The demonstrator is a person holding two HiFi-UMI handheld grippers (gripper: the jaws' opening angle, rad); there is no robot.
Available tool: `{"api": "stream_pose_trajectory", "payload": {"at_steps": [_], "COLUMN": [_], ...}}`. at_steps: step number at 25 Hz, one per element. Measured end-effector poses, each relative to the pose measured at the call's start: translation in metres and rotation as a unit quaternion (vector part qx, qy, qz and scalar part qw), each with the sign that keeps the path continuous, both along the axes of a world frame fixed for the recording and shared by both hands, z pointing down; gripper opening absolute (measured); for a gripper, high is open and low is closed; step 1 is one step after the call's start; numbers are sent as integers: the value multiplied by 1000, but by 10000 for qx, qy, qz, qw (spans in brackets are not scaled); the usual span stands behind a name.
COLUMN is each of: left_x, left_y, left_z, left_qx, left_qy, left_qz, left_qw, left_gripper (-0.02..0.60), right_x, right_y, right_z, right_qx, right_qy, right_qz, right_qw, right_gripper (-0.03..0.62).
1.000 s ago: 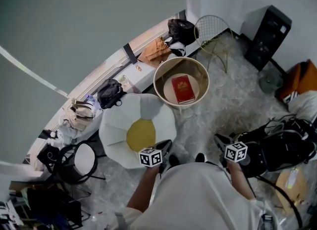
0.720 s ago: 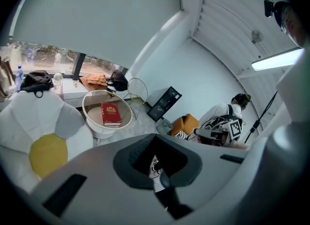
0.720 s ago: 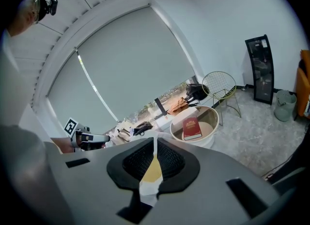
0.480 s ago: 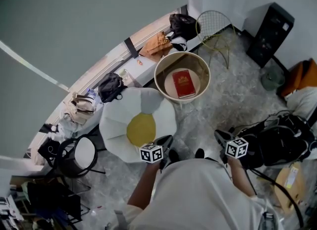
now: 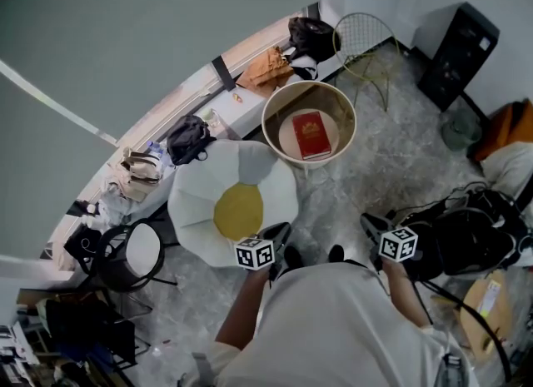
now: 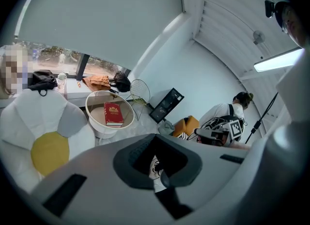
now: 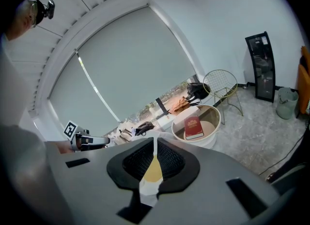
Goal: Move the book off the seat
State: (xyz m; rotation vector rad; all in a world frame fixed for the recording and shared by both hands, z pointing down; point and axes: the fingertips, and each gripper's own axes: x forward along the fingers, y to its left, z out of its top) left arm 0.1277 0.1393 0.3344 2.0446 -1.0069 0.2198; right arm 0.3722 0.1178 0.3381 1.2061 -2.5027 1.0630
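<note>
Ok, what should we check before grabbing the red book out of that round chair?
1. Red book lying flat in the round seat: ok.
2. Nothing piled on top of the book: ok.
3. Left tool open, ready to grab: not ok, shut and empty.
4. Right tool open, ready to grab: not ok, shut and empty.
5. Tools close to the book: not ok, both well short of the seat.

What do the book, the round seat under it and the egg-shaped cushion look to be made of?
Book: red hard cover with a gold emblem, probably cloth or leatherette. Seat: smooth cream shell with a thin tan rim, likely moulded plastic or bent wood. Cushion: soft matt fabric, with padded white lobes and a yellow centre.
</note>
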Motion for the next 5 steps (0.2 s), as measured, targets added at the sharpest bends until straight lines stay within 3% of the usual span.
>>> {"api": "stream_pose_trajectory", "payload": {"at_steps": [5], "left_x": [-3], "left_y": [0], "left_z": [3], "left_qx": [-36], "left_qy": [-3], "left_qz": [-52], "left_qw": [10000], "left_gripper": [2], "right_x": [1], "right_y": [-6], "right_z": [3], "right_qx": [11], "right_qy": [21], "right_qz": [-24], "right_qw": [10000], "right_gripper": [51]}}
